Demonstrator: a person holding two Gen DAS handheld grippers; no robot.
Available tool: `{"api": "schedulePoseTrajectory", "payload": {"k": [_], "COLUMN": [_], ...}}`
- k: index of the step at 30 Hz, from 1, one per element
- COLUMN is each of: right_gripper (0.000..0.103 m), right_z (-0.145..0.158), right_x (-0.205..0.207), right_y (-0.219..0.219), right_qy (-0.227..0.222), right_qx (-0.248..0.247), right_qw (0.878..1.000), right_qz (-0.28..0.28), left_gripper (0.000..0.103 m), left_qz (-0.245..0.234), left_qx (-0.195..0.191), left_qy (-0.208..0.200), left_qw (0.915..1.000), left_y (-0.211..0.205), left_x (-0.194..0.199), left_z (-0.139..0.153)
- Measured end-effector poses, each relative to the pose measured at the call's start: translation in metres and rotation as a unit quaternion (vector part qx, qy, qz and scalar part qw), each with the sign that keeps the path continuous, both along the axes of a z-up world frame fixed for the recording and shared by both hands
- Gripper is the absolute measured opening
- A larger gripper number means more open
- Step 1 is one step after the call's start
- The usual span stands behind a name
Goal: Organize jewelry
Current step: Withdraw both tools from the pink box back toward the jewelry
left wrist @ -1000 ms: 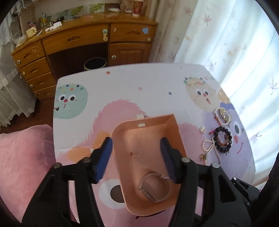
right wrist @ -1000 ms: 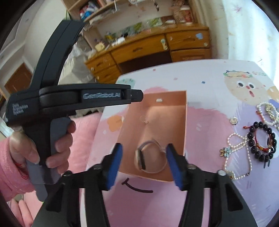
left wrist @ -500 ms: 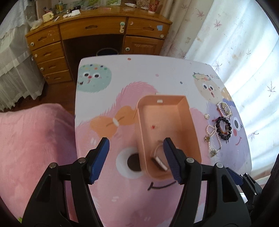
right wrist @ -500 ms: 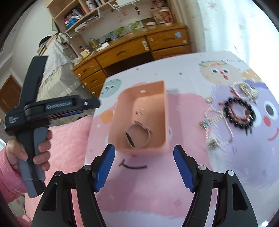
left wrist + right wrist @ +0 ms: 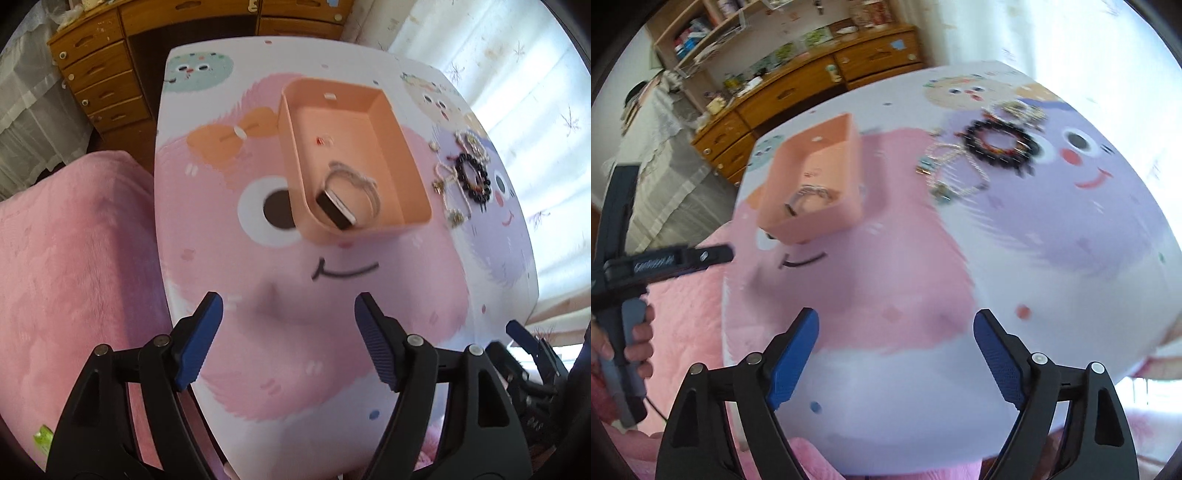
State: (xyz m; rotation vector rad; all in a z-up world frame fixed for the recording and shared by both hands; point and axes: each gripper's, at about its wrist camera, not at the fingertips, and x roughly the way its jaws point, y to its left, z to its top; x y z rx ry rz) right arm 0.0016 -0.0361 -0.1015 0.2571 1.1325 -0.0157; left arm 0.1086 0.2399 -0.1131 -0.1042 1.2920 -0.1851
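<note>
Cartoon-printed table (image 5: 332,332) carries a peach tray (image 5: 413,177) and loose bracelets (image 5: 474,179) beside it.

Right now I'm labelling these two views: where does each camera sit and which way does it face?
Left wrist: on the left gripper, above the table's near edge, facing the peach tray; open blue jaws show.
Right wrist: on the right gripper, facing across the table; open jaws and the left hand show.
Shared: tray, watch, black bead bracelet.

A home bedroom: wooden desk (image 5: 110,70), cluttered bookshelf (image 5: 713,33), curtains (image 5: 517,74).
</note>
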Motion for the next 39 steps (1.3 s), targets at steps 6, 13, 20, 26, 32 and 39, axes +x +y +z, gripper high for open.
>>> {"api": "schedulePoseTrajectory", "payload": {"k": [6, 13, 20, 26, 32, 39], "right_gripper": [0.087, 0.084, 0.078, 0.073, 0.067, 0.060], "right_z": [-0.002, -0.008, 0.006, 0.022, 0.025, 0.012], "right_x": [-0.010, -0.009, 0.019, 0.057, 0.099, 0.152], "right_y": [-0.047, -0.079, -0.111, -0.150, -0.182, -0.199], "right_qy": [0.013, 0.040, 0.044, 0.042, 0.045, 0.053], "right_qx": [0.035, 0.092, 0.076, 0.068, 0.067, 0.066], "right_qw": [0.997, 0.993, 0.996, 0.993, 0.990, 0.986], "right_qz": [-0.065, -0.067, 0.016, 0.082, 0.112, 0.142], "left_gripper": [0.074, 0.074, 0.074, 0.074, 0.074, 0.070], "left_qz": [-0.027, -0.069, -0.058, -0.022, 0.031, 0.075], "left_qx": [-0.022, -0.021, -0.017, -0.013, -0.024, -0.015], "left_qy": [0.029, 0.008, 0.007, -0.031, -0.069, -0.120], "left_qw": [0.9989, 0.9974, 0.9982, 0.9992, 0.9969, 0.9898], "left_y": [-0.031, -0.092, -0.156, -0.200, -0.224, -0.230], "left_x": [-0.028, -0.035, -0.034, -0.025, -0.008, 0.011], "left_z": [-0.004, 0.013, 0.018, 0.026, 0.019, -0.004]}}
